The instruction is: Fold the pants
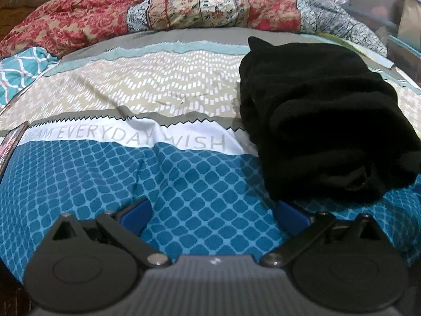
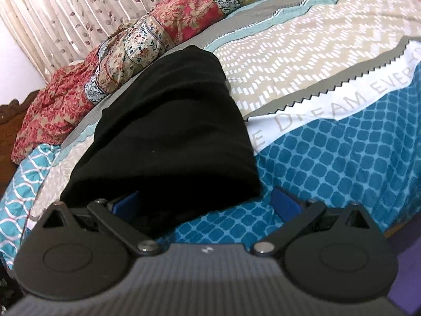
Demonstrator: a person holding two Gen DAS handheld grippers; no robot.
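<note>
The black pants (image 1: 315,121) lie on the bed as a thick folded bundle, right of centre in the left wrist view. My left gripper (image 1: 213,213) is open just short of the bundle's near left corner, with only blue patterned sheet between its blue fingers (image 1: 136,212). In the right wrist view the pants (image 2: 168,131) stretch away from the camera. My right gripper (image 2: 206,204) is open, and the near end of the bundle lies between its jaws, covering most of the left pad (image 2: 127,204). Neither gripper pinches the cloth.
The bedsheet (image 1: 184,184) has blue, white and beige bands. A crumpled red patchwork quilt (image 1: 158,10) lies along the far side, with a teal cloth (image 1: 18,65) at the left. Behind are a curtain (image 2: 65,13) and a wooden headboard (image 2: 10,113). Storage boxes (image 1: 394,13) stand at the right.
</note>
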